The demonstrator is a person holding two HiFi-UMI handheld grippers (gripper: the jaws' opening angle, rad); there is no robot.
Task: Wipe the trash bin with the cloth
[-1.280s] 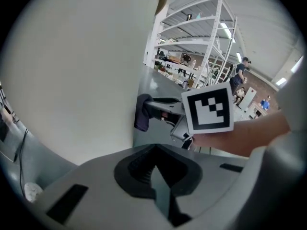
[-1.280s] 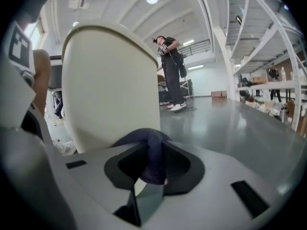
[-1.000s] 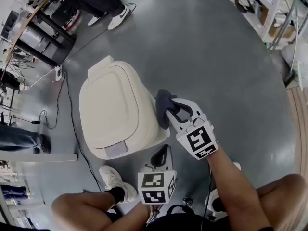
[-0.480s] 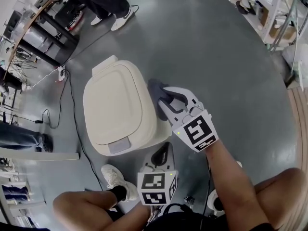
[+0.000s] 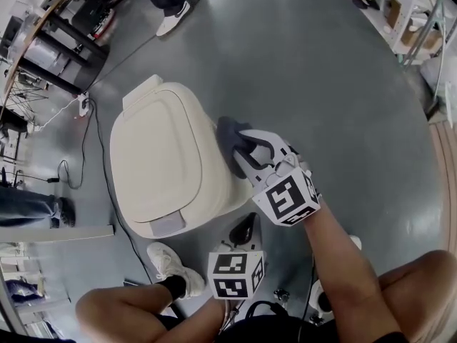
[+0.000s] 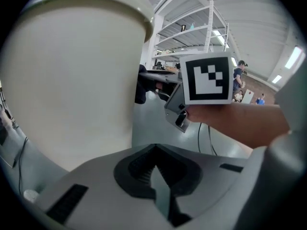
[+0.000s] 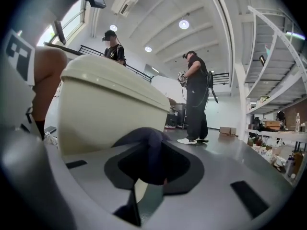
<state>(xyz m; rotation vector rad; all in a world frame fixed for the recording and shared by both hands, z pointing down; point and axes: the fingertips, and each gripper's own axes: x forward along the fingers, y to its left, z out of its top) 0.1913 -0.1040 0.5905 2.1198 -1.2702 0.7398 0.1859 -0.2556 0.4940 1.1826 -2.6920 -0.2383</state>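
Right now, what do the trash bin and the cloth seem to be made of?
The trash bin looks like moulded plastic, cream, smooth with a faint sheen; its rounded walls and lid suggest it. The cloth seems soft fabric, dark blue, matte: it bunches and folds where the right gripper clamps it. Its weave is too fine to tell.
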